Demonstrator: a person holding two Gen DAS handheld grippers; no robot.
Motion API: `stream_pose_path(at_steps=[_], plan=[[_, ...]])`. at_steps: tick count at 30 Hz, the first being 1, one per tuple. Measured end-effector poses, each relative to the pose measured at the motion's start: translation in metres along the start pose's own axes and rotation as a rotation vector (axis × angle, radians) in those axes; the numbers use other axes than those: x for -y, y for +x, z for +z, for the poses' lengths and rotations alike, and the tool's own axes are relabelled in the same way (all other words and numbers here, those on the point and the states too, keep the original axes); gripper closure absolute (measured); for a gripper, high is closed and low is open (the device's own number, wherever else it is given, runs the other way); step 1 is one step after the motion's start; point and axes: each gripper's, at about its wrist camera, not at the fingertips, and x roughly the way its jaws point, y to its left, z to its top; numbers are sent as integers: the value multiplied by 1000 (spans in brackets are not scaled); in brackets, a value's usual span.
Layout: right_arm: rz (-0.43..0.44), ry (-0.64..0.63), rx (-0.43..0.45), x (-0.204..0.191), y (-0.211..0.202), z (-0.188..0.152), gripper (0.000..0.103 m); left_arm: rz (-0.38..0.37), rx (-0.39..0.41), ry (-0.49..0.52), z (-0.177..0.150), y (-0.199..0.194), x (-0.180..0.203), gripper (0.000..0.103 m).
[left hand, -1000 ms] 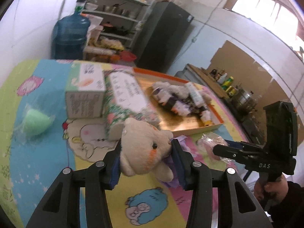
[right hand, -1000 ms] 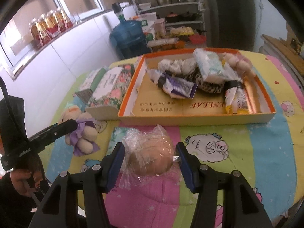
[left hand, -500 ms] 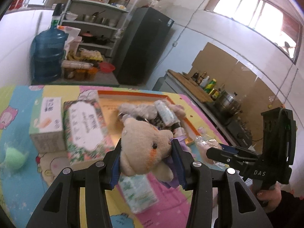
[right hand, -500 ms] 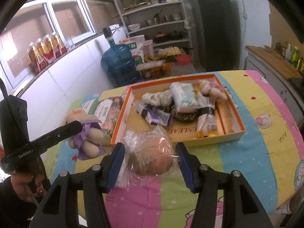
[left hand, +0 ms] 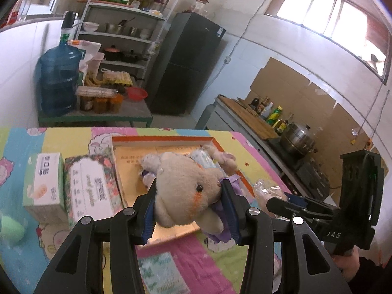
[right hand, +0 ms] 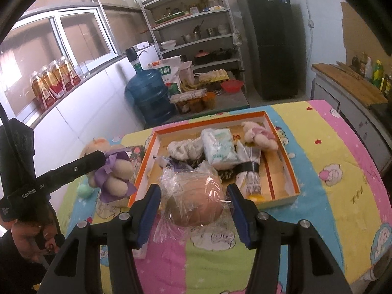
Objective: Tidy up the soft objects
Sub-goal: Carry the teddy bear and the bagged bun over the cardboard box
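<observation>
Currently the left tool (left hand: 187, 204) pinches the plush bear (left hand: 188, 186) and the right tool (right hand: 196, 205) pinches the wrapped bun (right hand: 196, 203), both raised above the table (right hand: 343, 171) near the orange tray (right hand: 281, 144). Both items look light and compressible; grip mid-body, gently.

Fuzzy plush bear (left hand: 188, 188); glossy crinkled plastic wrap (right hand: 193, 196); tray (right hand: 291, 169) looks like cardboard.
</observation>
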Motion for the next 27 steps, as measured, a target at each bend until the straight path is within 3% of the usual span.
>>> stream_pose_path(at_steps=[14, 27], plan=[[64, -58, 11, 33, 37, 56, 47, 83, 7, -43, 39, 50, 4, 54], [120, -129, -23, 52, 88, 105, 47, 167, -5, -159, 64, 103, -14, 54]])
